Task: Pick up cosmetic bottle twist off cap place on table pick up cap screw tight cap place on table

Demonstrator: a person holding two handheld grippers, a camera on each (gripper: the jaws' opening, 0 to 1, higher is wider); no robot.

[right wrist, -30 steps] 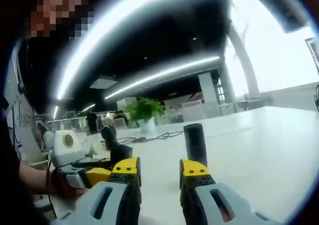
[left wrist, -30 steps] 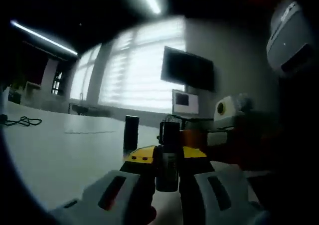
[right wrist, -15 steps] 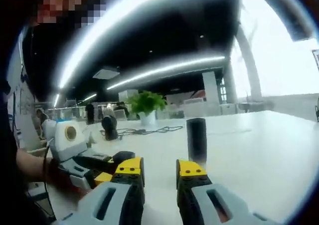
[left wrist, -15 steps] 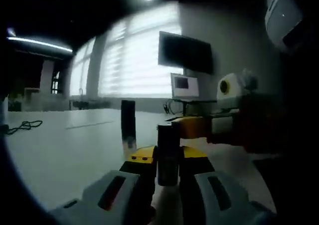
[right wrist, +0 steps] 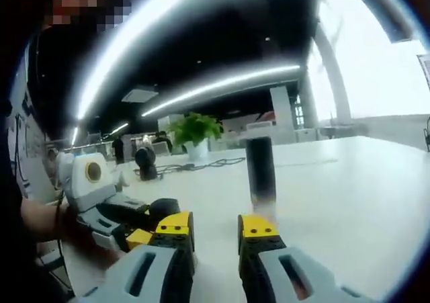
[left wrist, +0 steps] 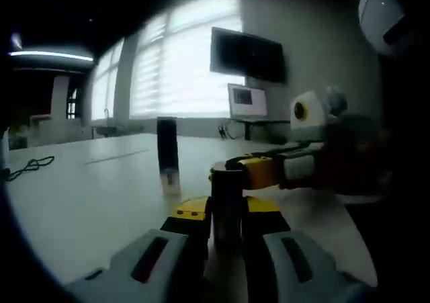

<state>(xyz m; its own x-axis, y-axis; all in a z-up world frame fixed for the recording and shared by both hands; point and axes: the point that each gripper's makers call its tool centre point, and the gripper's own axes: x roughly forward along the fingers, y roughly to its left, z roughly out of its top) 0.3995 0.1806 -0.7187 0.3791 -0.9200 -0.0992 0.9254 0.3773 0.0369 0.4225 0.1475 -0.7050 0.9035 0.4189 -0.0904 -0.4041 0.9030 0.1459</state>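
Observation:
My left gripper (left wrist: 226, 228) is shut on a dark cylindrical cosmetic bottle (left wrist: 226, 205) that stands upright between its yellow-tipped jaws, low over the white table (left wrist: 87, 195). A tall dark cylinder (left wrist: 167, 156), seemingly the cap, stands upright on the table beyond and left of the bottle. The right gripper (left wrist: 259, 172) reaches in from the right, its yellow tip just beside the bottle's top. In the right gripper view my right gripper (right wrist: 213, 230) has a narrow gap with nothing in it. The dark cylinder (right wrist: 260, 170) stands ahead, and the left gripper (right wrist: 138, 230) holds the bottle (right wrist: 163, 209) at the left.
A black cable (left wrist: 28, 166) lies on the table's far left. A potted plant (right wrist: 195, 136) and more cable (right wrist: 201, 165) sit at the table's far side. A person's hand (right wrist: 47, 222) holds the left gripper. Screens (left wrist: 246, 54) hang on the wall.
The left gripper with the bottle has come lower and nearer the standing cylinder. The right gripper has moved in close beside the bottle's top.

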